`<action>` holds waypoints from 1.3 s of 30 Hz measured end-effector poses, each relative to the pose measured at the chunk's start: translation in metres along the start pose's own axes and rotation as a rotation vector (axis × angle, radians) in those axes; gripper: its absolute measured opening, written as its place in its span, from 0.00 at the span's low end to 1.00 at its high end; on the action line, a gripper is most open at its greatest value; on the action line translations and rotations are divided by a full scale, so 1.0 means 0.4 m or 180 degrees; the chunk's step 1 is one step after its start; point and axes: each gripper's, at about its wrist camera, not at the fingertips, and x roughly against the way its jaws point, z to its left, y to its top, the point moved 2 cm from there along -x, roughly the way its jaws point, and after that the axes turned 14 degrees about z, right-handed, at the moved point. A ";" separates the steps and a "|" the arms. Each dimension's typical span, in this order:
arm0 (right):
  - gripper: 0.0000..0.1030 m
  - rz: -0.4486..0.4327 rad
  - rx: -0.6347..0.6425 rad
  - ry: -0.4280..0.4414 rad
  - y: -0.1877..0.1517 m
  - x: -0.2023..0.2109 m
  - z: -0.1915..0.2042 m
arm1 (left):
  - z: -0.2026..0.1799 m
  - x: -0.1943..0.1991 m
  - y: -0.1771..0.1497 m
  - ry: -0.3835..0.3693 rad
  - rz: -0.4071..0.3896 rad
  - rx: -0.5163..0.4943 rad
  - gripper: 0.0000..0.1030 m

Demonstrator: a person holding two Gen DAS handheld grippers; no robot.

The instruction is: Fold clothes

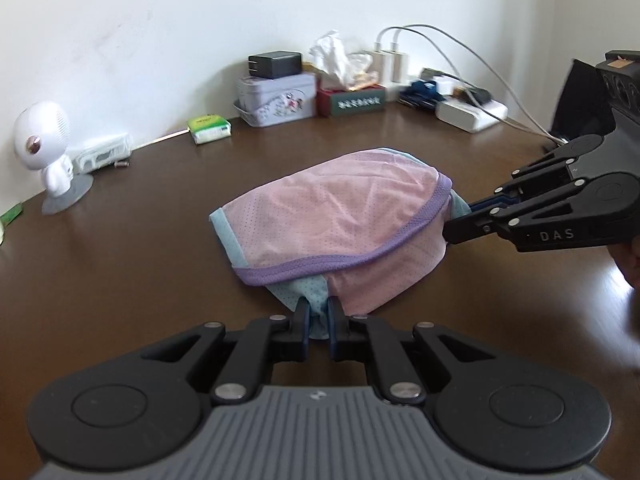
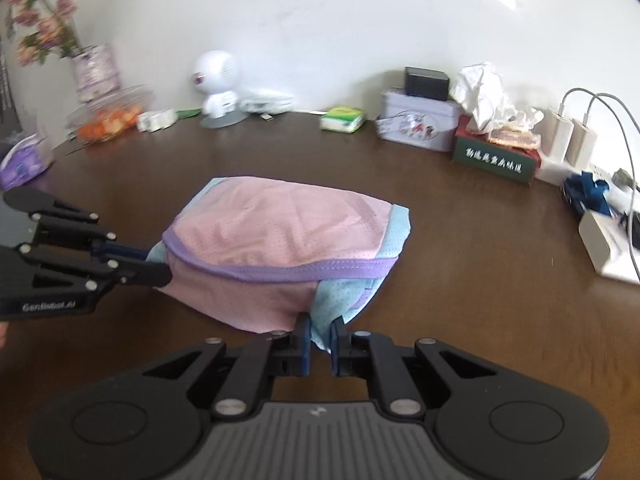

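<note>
Left wrist view: one pink garment [image 1: 332,220] lies on the brown table [image 1: 140,240]; two grippers show. The left gripper [image 1: 319,320] pinches its blue near corner, the right gripper [image 1: 460,220] its right end.

Right wrist view: the same garment [image 2: 280,232] lies just ahead; the right gripper [image 2: 321,340] pinches its blue corner, the left gripper [image 2: 154,266] its left end.

My left gripper [image 1: 319,322] is matte black: two round discs at the back, angled linkage bars pinned with silver screws, and a grey ribbed housing bearing a small white mark. Its fingers [image 1: 301,320] are black with blue pads inside. My right gripper [image 2: 321,340] is built the same, with the letters "DAS" printed white on its side in the left view. The left one's side reads "GenRobot.AI".
</note>
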 end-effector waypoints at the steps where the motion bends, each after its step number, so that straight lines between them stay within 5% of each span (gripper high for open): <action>1: 0.09 -0.0006 -0.0029 -0.0024 0.032 -0.021 -0.018 | 0.018 -0.020 0.027 -0.0019 0.0001 0.0037 0.08; 11: 0.13 -0.0053 -0.0237 -0.0247 0.201 -0.132 -0.103 | 0.132 -0.134 0.165 0.0052 -0.0105 0.0454 0.11; 12: 0.14 -0.0056 -0.0247 -0.0259 0.203 -0.131 -0.102 | 0.135 -0.128 0.162 0.0091 -0.0118 0.0505 0.19; 15: 0.34 -0.0182 -0.0362 -0.0233 0.171 -0.054 -0.096 | 0.129 -0.041 0.109 0.0055 -0.0291 0.0731 0.69; 19: 0.81 -0.0480 -0.0419 -0.0364 0.024 0.125 -0.029 | 0.044 0.139 -0.060 0.0088 -0.0302 0.0991 1.00; 20: 0.87 -0.0511 -0.0416 -0.0438 -0.029 0.160 -0.002 | 0.013 0.177 -0.120 0.0193 -0.0249 0.1073 1.00; 27: 0.89 -0.0585 -0.0722 -0.0483 -0.391 0.268 0.193 | -0.161 0.327 -0.463 0.0805 -0.0216 0.1424 1.00; 31: 0.89 -0.0557 -0.0859 -0.0608 -0.486 0.275 0.257 | -0.205 0.363 -0.541 0.1193 -0.0185 0.1266 1.00; 39: 0.98 -0.0363 -0.0870 -0.0706 -0.521 0.232 0.281 | -0.193 0.336 -0.564 0.1066 -0.0166 0.1327 1.00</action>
